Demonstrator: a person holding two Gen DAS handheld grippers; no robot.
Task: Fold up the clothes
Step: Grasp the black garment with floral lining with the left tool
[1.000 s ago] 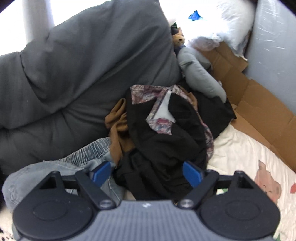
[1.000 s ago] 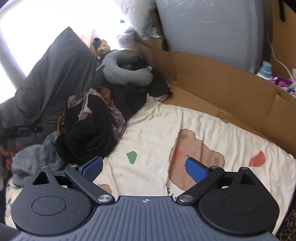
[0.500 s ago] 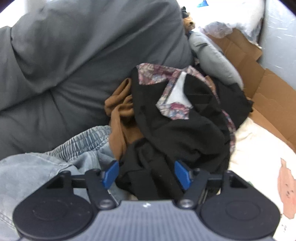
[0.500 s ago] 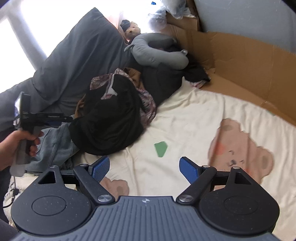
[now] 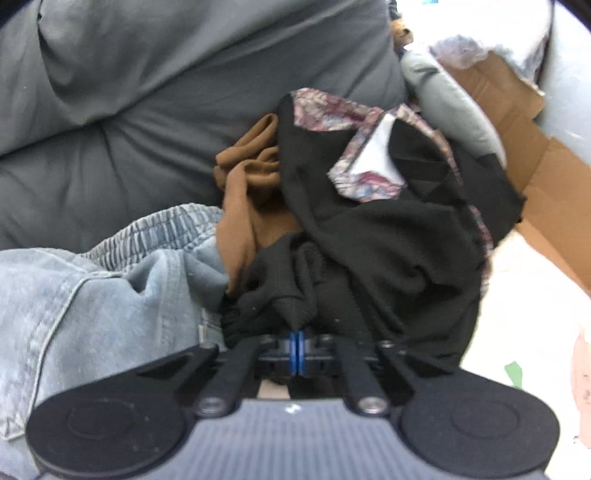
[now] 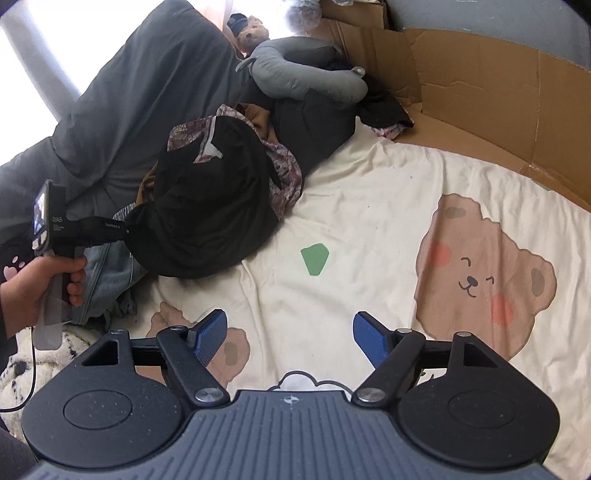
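A heap of clothes lies against a grey duvet: a black garment [image 5: 373, 240] with a paisley lining on top, a brown garment [image 5: 251, 177] beneath it and light denim [image 5: 92, 295] to the left. My left gripper [image 5: 296, 350] is shut on the black garment's ribbed near edge. The right wrist view shows that gripper [image 6: 125, 229], held by a hand [image 6: 33, 288], biting into the black garment [image 6: 207, 206]. My right gripper [image 6: 291, 332] hovers over the cream bear-print sheet [image 6: 369, 221], its jaws closing with nothing between them.
The grey duvet [image 5: 147, 92] bulges behind the heap. A grey neck pillow [image 6: 303, 74] and a teddy bear [image 6: 251, 33] lie at the back. Cardboard walls [image 6: 480, 92] line the sheet's far and right sides. A green patch [image 6: 314, 258] marks the sheet.
Both grippers sank toward the bed. The left gripper's jaws went from wide open to pinched on the black garment's edge. The right gripper's jaws narrowed a little.
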